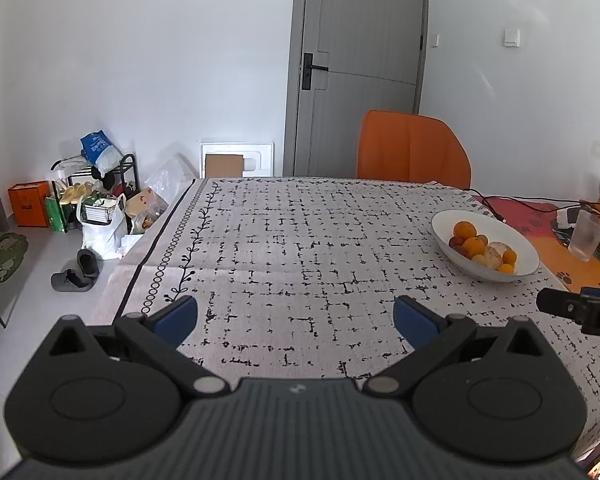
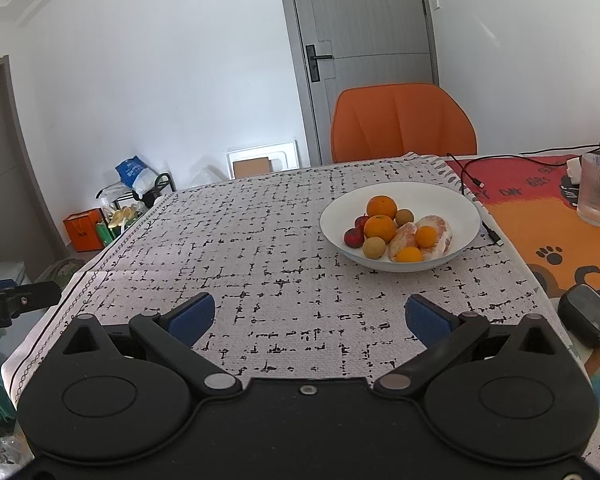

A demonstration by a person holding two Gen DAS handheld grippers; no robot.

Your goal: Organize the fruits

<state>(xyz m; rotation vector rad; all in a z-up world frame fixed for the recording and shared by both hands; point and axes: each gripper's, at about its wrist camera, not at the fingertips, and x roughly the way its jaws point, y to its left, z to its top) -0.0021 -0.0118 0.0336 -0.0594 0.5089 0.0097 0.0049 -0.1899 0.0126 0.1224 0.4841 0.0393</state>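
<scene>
A white bowl (image 2: 452,200) (image 1: 496,220) sits on the patterned tablecloth, right of centre. It holds oranges (image 2: 380,227), a peeled citrus piece (image 2: 440,230), small brown round fruits (image 2: 374,247) and a red fruit (image 2: 353,237). My right gripper (image 2: 310,314) hovers open over the cloth, short of the bowl, nothing between its blue pads. My left gripper (image 1: 296,316) is open too, over the cloth's middle, with the bowl far to its right. The tip of the right gripper (image 1: 580,309) shows at the left wrist view's right edge.
An orange chair (image 2: 404,124) stands at the table's far side before a grey door (image 2: 364,40). A ribbed glass (image 2: 598,190), cables (image 2: 472,178) and a dark device (image 2: 588,318) lie on the orange mat at right. Bags and a shoe rack (image 1: 96,192) crowd the floor at left.
</scene>
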